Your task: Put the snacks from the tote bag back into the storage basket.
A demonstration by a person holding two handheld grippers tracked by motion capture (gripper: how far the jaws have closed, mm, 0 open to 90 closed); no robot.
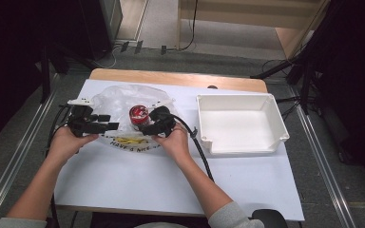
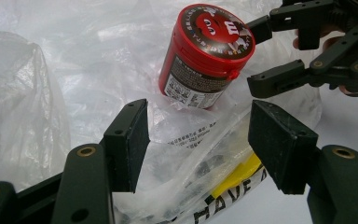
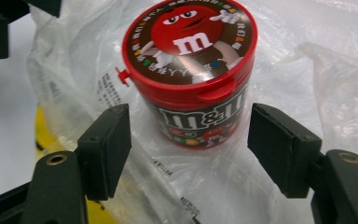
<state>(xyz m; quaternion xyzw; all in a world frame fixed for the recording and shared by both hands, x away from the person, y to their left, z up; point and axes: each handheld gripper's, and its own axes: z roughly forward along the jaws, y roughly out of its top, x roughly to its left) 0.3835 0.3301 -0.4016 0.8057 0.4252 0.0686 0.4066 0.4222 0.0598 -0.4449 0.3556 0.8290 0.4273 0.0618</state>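
Note:
A red candy canister [image 1: 138, 114] [image 2: 205, 56] [image 3: 191, 74] with a brown cartoon lid stands upright on a crumpled clear plastic bag [image 1: 119, 99] [image 2: 51, 93] [image 3: 279, 56]. My right gripper [image 1: 146, 121] [image 3: 189, 140] [image 2: 260, 56] is open, its jaws standing apart on either side of the canister's near face without touching it. My left gripper [image 1: 107, 122] [image 2: 198, 135] is open just left of the canister, over the bag's printed edge. Loose plastic lies under and between its jaws, unpinched.
A white rectangular tray [image 1: 240, 97] sits at the right of the table with nothing in it. A white sheet [image 1: 138, 180] covers the tabletop. The right gripper's black cable [image 1: 200, 152] trails toward the front edge, between my right forearm and the tray.

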